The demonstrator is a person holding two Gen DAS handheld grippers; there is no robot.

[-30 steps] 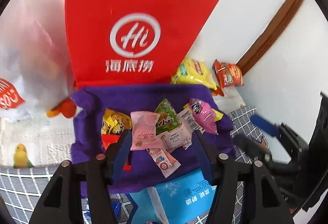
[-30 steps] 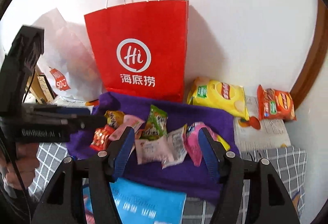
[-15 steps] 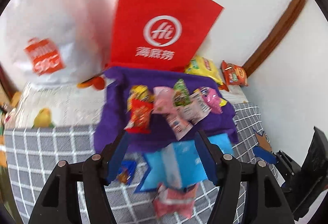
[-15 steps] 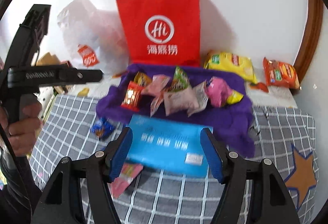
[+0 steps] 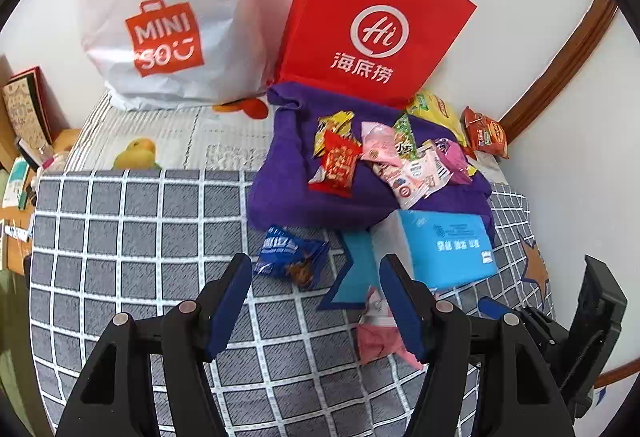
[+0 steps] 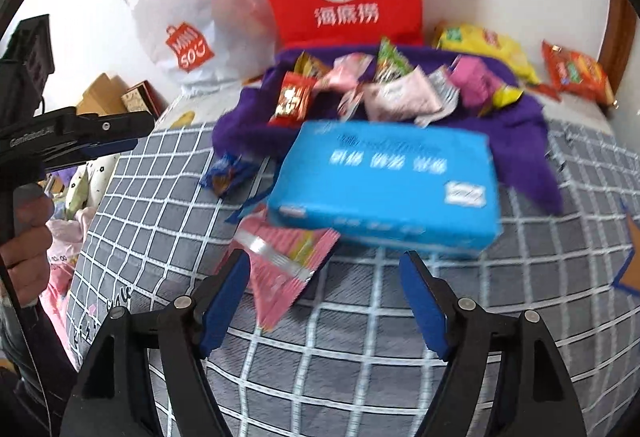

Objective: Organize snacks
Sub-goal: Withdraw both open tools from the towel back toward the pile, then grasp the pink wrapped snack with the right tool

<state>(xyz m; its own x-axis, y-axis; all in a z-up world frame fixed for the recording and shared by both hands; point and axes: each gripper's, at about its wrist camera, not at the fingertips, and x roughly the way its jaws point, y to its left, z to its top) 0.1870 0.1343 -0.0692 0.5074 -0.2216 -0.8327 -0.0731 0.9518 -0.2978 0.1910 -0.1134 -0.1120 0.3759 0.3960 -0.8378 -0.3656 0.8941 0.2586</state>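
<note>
Checked bedding [image 5: 140, 237] filled the lower frame, with bare room at left. Snacks [image 5: 384, 157] lay heaped on a purple towel [image 5: 280, 193] at centre, behind a blue box [image 6: 384, 189]. Left gripper [image 5: 316, 301] hung released, empty; right gripper [image 6: 324, 297] was opening, empty, near a pink packet [image 6: 280, 261].

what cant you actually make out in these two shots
- Blue box lettering: motion-blurred in the right wrist view.
- Pink packet: partly behind a left gripper finger in the left wrist view.
- Yellow chip bag: mostly hidden by the red paper bag and purple cloth, left wrist view.
- Red bag's top: cut off by the right wrist frame edge.
</note>
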